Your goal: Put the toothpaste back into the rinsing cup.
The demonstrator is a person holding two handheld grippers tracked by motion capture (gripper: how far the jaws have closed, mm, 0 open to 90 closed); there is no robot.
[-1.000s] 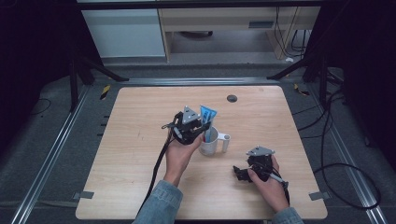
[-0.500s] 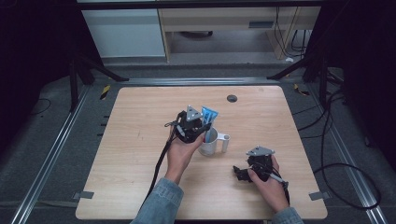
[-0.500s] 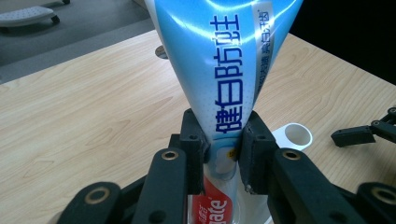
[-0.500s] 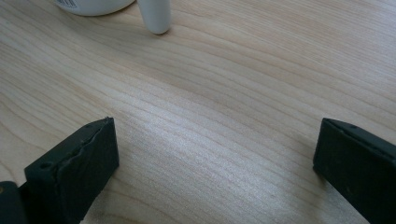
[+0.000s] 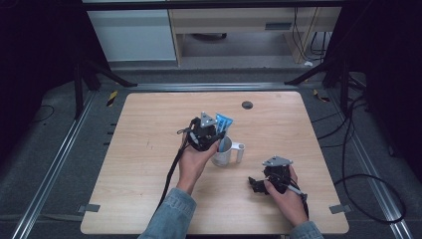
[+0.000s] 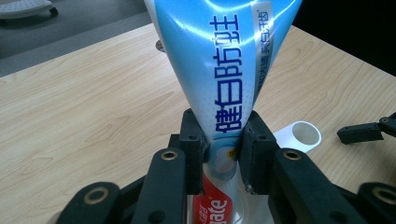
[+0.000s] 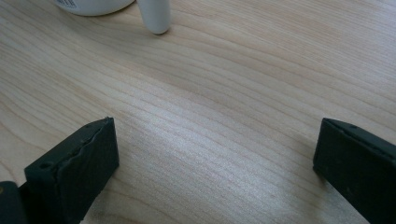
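While the left gripper [image 5: 213, 130] pinches the blue-and-white toothpaste tube [image 6: 224, 79] between its two black jaws, low on the tube's body with the wide crimped end rising beyond the jaw tips, the white mug [image 5: 226, 152] stands on the table just beside and below it. To seat the tube well, I judge it best to keep that grip firm, centre the capped end over the mug's mouth and lower it straight. The right gripper [image 7: 212, 163] rests on the wooden table [image 5: 149, 164] with jaws spread wide, the mug's handle [image 7: 154, 16] ahead of them.
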